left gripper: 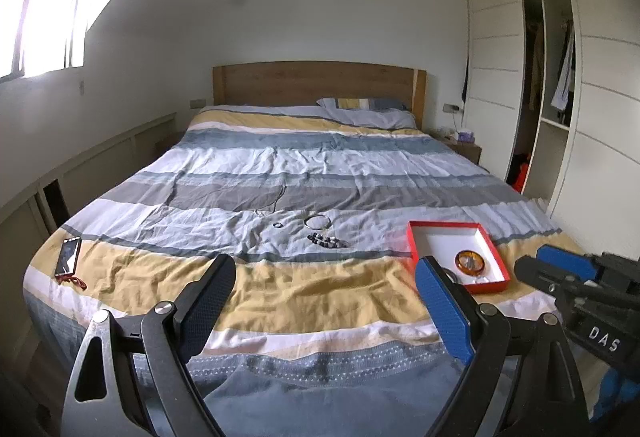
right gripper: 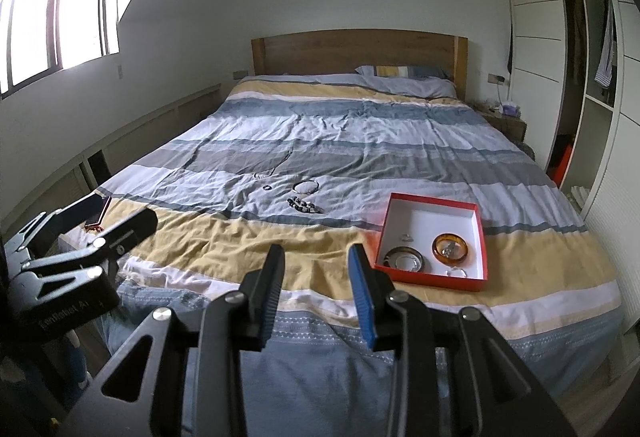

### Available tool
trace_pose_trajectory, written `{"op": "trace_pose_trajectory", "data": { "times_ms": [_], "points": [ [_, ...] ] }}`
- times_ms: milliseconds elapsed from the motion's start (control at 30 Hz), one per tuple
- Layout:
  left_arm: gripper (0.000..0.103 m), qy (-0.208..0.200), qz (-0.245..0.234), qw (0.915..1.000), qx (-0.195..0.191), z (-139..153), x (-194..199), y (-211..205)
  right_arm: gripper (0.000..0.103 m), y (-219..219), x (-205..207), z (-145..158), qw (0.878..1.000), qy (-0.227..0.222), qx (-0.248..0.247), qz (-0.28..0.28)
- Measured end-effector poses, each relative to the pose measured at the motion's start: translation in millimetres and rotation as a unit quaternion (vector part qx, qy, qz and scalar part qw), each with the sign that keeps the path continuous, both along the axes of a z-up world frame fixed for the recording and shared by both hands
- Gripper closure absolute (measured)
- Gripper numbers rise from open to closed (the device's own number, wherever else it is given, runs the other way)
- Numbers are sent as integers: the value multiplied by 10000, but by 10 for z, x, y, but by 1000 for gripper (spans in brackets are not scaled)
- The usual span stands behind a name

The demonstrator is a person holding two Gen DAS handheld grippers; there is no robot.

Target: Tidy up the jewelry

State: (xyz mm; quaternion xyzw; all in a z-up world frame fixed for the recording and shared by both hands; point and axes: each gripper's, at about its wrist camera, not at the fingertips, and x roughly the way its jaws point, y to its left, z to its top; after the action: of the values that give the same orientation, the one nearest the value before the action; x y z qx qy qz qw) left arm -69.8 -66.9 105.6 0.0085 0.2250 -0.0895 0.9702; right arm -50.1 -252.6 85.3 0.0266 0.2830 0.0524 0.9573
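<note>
Both tongs hang over the foot of the bed with nothing between their fingers. In its own view the left gripper (left gripper: pixel 324 297) fills the bottom of the frame, its black finger at lower left and its blue finger at lower right spread wide, touching nothing; the striped cover (left gripper: pixel 320 165) shows in the gap. The right gripper (right gripper: pixel 316 277) sits at bottom centre of its view, its fingers parted by a narrower gap, also empty and clear of the cover. Each one shows in the other's view: the right at the right edge of the left view, the left at the left edge of the right view. A red box (right gripper: pixel 434 237) lies on the yellow stripe at centre right of the right view, just beyond the blue finger, and holds an amber bangle (right gripper: pixel 450 248), a dark bangle (right gripper: pixel 404 259) left of it, and small pale pieces too small to tell. Loose on the cover, in the middle of the frame, lie a bead bracelet (right gripper: pixel 306 205), a thin silver bangle (right gripper: pixel 306 187), a small ring (right gripper: pixel 267 188) and a fine chain (right gripper: pixel 276 163) above them. A phone (left gripper: pixel 69 256) lies at the left edge of the bed in the left view.
</note>
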Motion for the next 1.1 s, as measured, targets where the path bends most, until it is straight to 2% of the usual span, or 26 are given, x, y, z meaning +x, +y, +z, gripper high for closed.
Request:
{"op": "trace_pose_trajectory", "data": {
  "times_ms": [133, 267, 1100],
  "points": [
    [13, -2, 22, 10000, -61, -20, 45, 36, 71, 17, 76, -40, 10000, 87, -8, 29],
    [13, 142, 33, 9999, 35, -85, 123, 28, 71, 15, 191, -147, 9997, 250, 51, 41],
    [13, 997, 253, 9946, 137, -752, 824, 83, 71, -9, 889, -859, 9949, 978, 236, 24]
  ]
}}
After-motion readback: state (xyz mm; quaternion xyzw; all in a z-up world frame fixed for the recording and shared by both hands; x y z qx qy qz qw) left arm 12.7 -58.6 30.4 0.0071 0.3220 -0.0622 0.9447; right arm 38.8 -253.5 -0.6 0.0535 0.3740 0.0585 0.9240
